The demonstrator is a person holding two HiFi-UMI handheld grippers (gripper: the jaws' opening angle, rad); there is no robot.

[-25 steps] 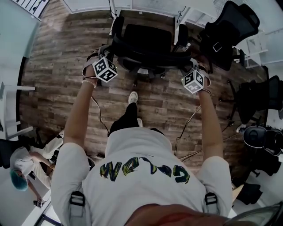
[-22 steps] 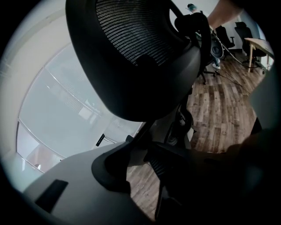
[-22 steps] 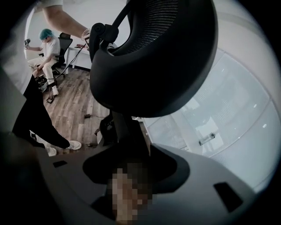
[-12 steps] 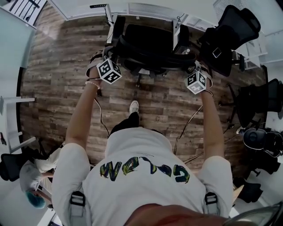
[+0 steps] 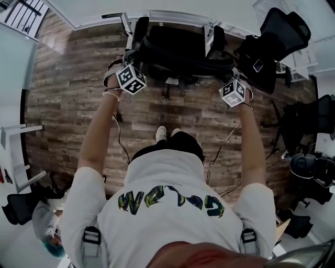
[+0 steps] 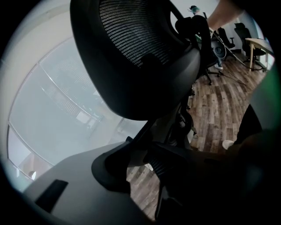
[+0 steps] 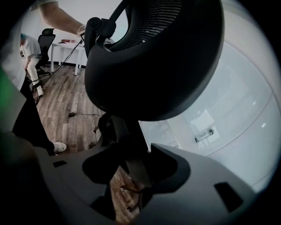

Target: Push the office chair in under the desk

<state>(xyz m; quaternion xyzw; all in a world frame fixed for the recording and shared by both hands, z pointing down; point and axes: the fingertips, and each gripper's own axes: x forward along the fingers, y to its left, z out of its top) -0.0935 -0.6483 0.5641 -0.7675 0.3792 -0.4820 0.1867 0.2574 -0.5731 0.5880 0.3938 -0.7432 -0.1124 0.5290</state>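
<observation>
Black mesh office chair (image 5: 175,49): left gripper (image 5: 127,62) and right gripper (image 5: 230,73) pinch its backrest edges, probably to steer it squarely under the white desk (image 5: 89,13).

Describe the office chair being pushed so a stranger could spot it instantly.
Find the white desk along the top of the head view. The office chair is the black one up against its middle. Unlike the black chairs standing off to the right, it has the left gripper and right gripper at its back.
</observation>
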